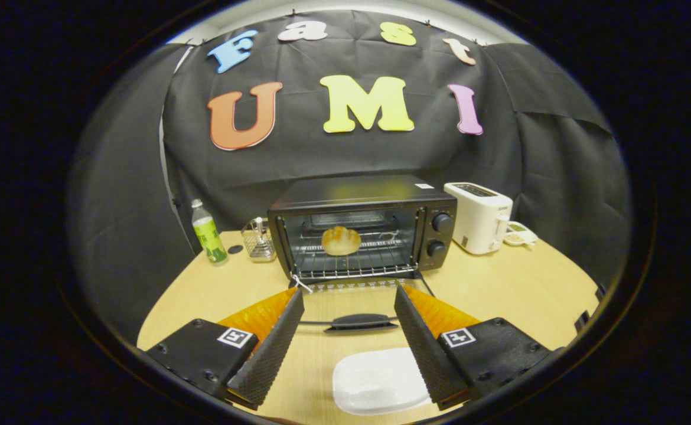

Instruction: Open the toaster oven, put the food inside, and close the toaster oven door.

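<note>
Your gripper (348, 330) hangs low over the wooden table (499, 289) with its fingers spread wide and holding nothing. Between them, nearest to you, lies a white plate (375, 381), bare of food.

Just beyond the fingertips the oven door (351, 307) lies folded down flat toward you. Its dark handle (360, 321) sits almost midway between the two fingers, and its long axis runs crosswise, from one finger to the other. That is the relation your next move turns on: the handle lies straight ahead and a little below the tips, so to close the door you will likely need to get under or behind that bar and swing it up and away.

Past the door, the toaster oven (363, 227) stands open, and the bread roll (341, 241) already rests on the wire rack (357, 260) inside, left of centre. Putting the food in looks done; only the door remains.

Beside the oven stand a green bottle (208, 233), a small wire basket (258, 239) and a white toaster (480, 215).
</note>
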